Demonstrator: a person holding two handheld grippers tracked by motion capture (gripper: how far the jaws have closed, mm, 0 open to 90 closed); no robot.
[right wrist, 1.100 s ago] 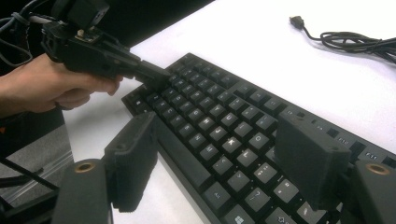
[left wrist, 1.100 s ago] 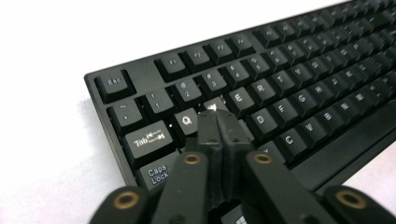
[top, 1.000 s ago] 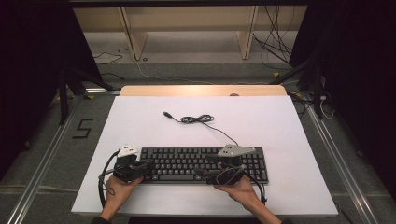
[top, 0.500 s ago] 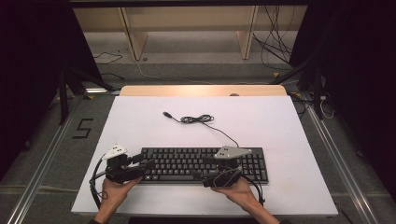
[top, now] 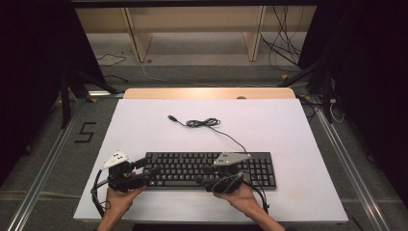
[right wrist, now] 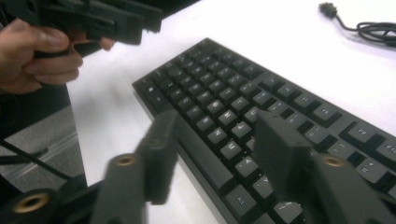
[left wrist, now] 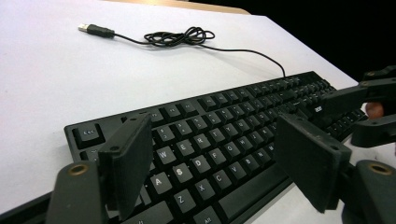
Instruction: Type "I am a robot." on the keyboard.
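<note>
A black keyboard lies flat near the front of the white table. Its thin cable runs back to a loose coil and a USB plug. My left gripper sits at the keyboard's left end. Its jaws have just been opening and now stand open above the keys, touching nothing. My right gripper is over the keyboard's front edge near the middle, pointing left. Its jaws have just been closing, and they straddle that front edge with a gap on each side.
A wooden strip borders the table's far edge. Beyond it are shelf legs and loose cables on the floor. Metal rails run along both sides of the table. The person's hand with the left gripper shows in the right gripper view.
The left gripper has drawn back slightly to the left and its jaws have spread. The right gripper has shifted a little left and toward the person. The keyboard has not moved.
</note>
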